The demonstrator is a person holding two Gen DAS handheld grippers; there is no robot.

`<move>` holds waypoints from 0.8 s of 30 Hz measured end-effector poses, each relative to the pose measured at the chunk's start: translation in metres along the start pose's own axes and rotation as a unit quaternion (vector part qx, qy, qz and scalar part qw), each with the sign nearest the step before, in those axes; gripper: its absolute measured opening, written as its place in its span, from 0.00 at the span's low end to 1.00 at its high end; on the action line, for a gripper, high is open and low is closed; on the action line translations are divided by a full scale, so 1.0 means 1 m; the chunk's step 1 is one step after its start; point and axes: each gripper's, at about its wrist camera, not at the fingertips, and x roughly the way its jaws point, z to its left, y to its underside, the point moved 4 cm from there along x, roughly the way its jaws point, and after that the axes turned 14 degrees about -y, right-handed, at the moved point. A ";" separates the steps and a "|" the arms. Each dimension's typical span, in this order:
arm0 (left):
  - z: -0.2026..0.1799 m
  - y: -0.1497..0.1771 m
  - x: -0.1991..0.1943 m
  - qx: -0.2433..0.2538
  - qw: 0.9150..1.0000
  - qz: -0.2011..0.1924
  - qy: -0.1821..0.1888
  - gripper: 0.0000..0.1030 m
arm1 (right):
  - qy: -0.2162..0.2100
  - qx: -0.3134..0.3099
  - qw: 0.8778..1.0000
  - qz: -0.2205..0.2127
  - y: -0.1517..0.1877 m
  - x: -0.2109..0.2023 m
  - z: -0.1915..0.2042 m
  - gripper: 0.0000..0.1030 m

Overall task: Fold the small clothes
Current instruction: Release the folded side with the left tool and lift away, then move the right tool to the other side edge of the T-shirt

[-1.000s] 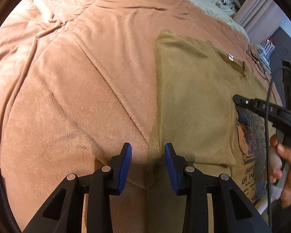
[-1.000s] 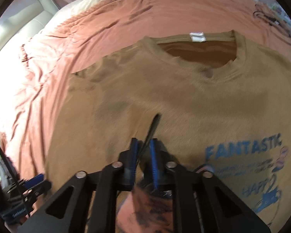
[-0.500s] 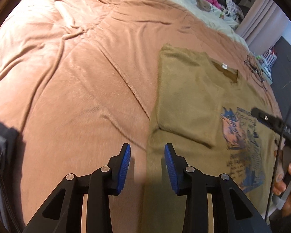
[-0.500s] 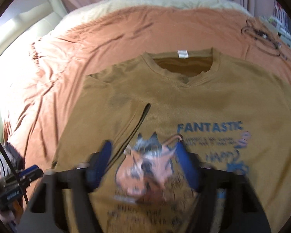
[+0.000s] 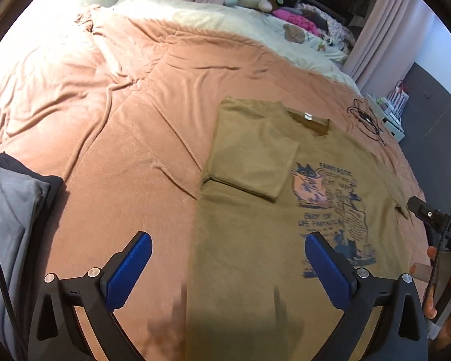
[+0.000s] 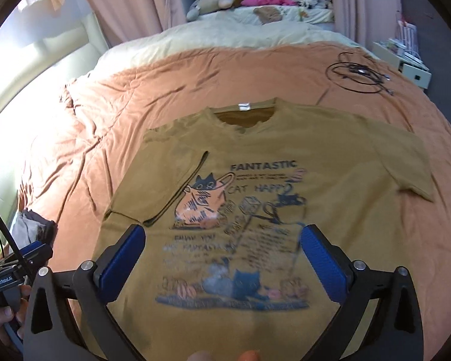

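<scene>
In the middle of both frames, a brown shirt point(image 6: 285, 186) with a cat picture is lying flat on the pink blanket point(image 5: 120, 120), one sleeve folded in over its chest. The left tongs point(image 5: 228, 266) and the right tongs point(image 6: 222, 258) are both hanging wide open above it, holding nothing. A black cord point(image 6: 357, 73) is lying at the upper right.

1. I see a bed point(image 6: 153, 90) covered by a rumpled pinkish-orange blanket point(image 5: 129, 126).
2. Tan T-shirt point(image 6: 330, 162) lies flat on the blanket, collar toward the far end, one sleeve folded in over the chest.
3. Coiled black cable point(image 6: 357, 75) sits on the blanket beyond the shirt, apart from it.
4. Grey folded cloth point(image 5: 12, 210) rests at the near left edge.
5. Cream bedding point(image 6: 225, 36) and plush toys point(image 6: 210, 3) at the far end.
</scene>
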 end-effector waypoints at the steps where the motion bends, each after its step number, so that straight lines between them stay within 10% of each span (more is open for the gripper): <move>1: -0.003 0.001 -0.003 0.000 1.000 -0.001 0.001 0.99 | -0.001 0.003 1.000 -0.003 0.004 -0.007 0.000 1.00; 24: -0.214 0.013 -0.023 0.097 0.992 -0.023 0.083 0.99 | 0.038 0.066 0.994 -0.079 0.043 -0.133 -0.144 1.00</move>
